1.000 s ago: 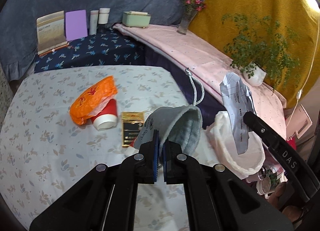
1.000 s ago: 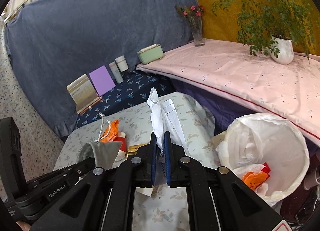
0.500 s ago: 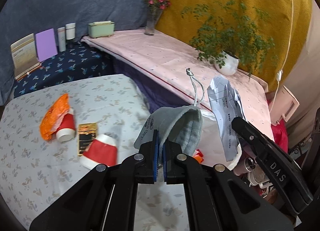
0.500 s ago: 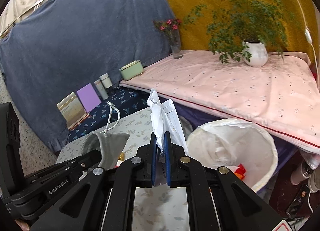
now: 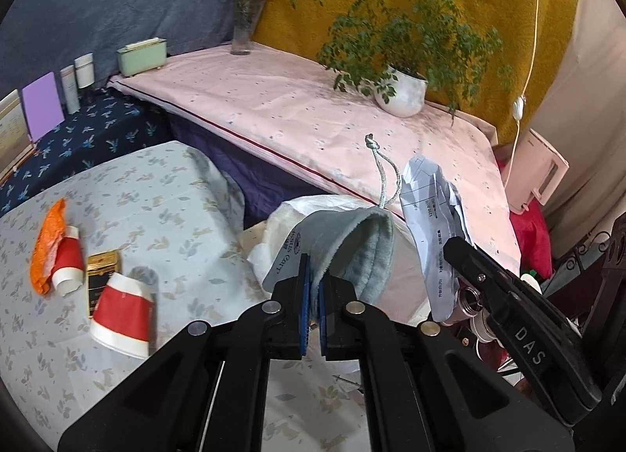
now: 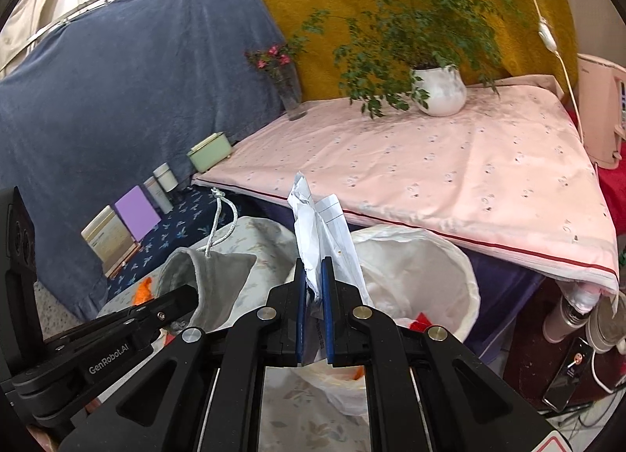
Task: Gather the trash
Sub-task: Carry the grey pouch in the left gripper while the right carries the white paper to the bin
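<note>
- Left wrist: left gripper (image 5: 312, 287) pinching grey pouch (image 5: 352, 248), swung from table to over bin (image 5: 407, 280).
- Right gripper (image 6: 314, 295) pinching crumpled paper (image 6: 324, 229); drop next.

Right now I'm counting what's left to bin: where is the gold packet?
In the left wrist view, the gold packet lies flat at the left on the floral tablecloth, between the tipped red paper cup and the cup under the orange wrapper.
</note>
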